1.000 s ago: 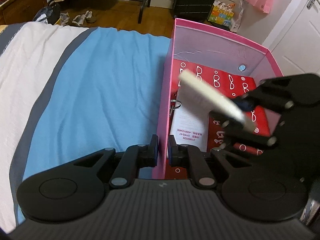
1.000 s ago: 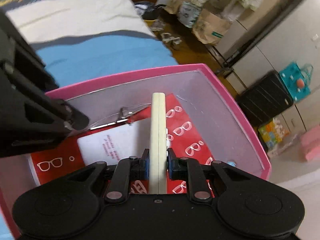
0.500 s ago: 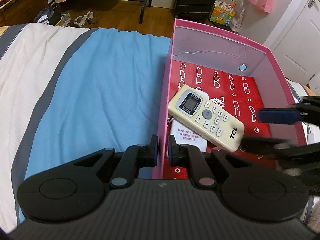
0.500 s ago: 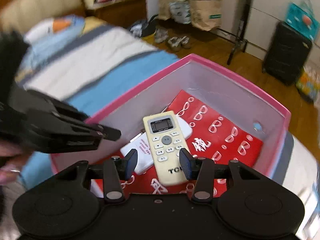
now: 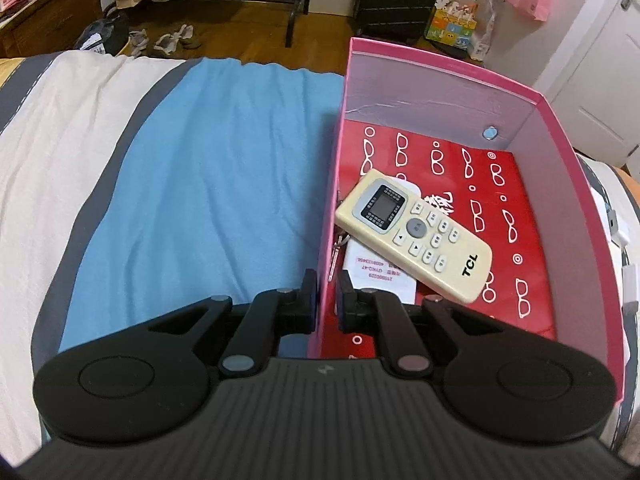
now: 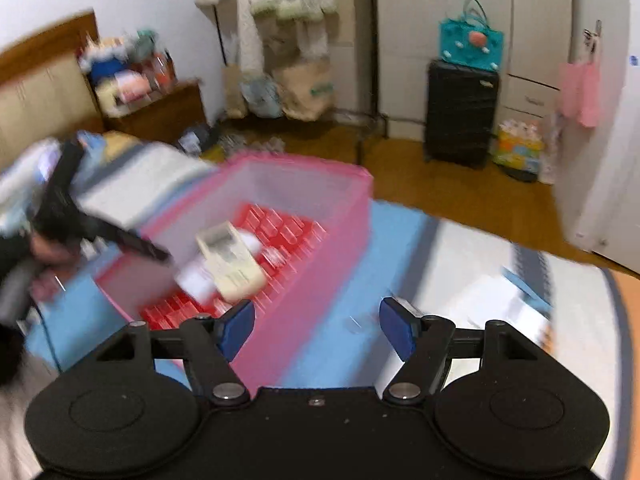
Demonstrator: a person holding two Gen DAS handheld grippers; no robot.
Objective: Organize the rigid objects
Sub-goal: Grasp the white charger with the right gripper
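Resting on a bed (image 5: 208, 184) with a blue, grey and white striped cover, a pink box (image 5: 560, 208) stands open at the top. Its contents: a red sheet printed with white glasses, a white card, and a cream TCL remote control (image 5: 414, 236) lying face up, its display end toward 10 o'clock. The left gripper (image 5: 327, 298) pinches the box's near left wall, jaws narrow on either side of it. The right gripper (image 6: 316, 326), in a blurred view, hangs over the cover with jaws wide and holding nothing, the box at its 10 o'clock. Room: wooden floor, black suitcase (image 6: 462, 112) at 1 o'clock, white wardrobes, paper bags, a wooden nightstand (image 6: 160, 112).
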